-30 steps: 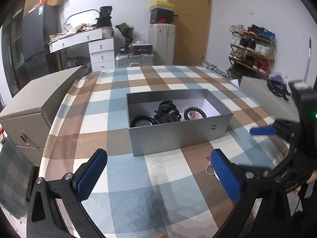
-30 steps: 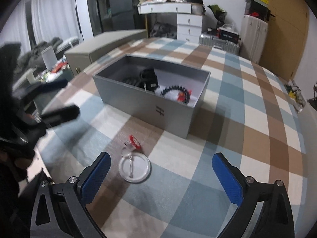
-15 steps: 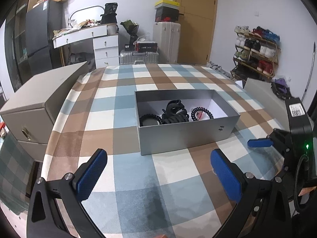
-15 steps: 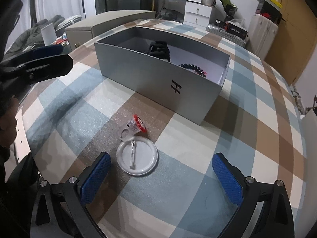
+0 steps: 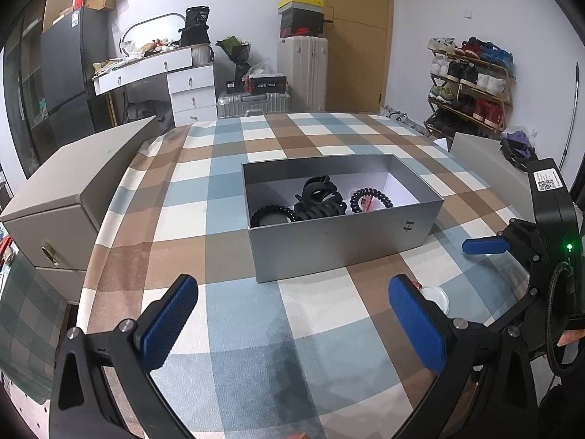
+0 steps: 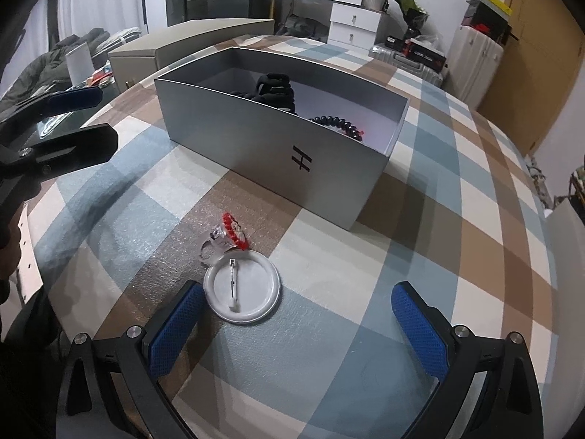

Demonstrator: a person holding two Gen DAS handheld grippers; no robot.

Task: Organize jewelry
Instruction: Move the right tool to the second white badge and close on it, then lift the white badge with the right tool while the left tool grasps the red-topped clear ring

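A grey open box (image 5: pixel 340 241) (image 6: pixel 256 146) stands on the checked tablecloth, holding a black claw clip (image 5: pixel 320 194) (image 6: pixel 274 86) and black coil hair ties (image 5: pixel 371 199) (image 6: pixel 340 124). In front of the box lie a white round pin badge (image 6: pixel 242 294) (image 5: pixel 435 298), back side up, and a clear ring with a red top (image 6: pixel 225 236). My right gripper (image 6: pixel 298 323) is open, low over the table, its left fingertip beside the badge. My left gripper (image 5: pixel 292 323) is open and empty, back from the box.
A beige drawer cabinet (image 5: pixel 69 197) (image 6: pixel 190 47) stands past the table's left edge. The left gripper's fingers (image 6: pixel 62 124) show at the left of the right wrist view. A white dresser (image 5: pixel 182 84), suitcases and a shoe rack (image 5: pixel 471 87) stand along the walls.
The right gripper has moved down and forward toward the badge and ring. The left gripper has pulled back and risen a little, so the box looks farther off.
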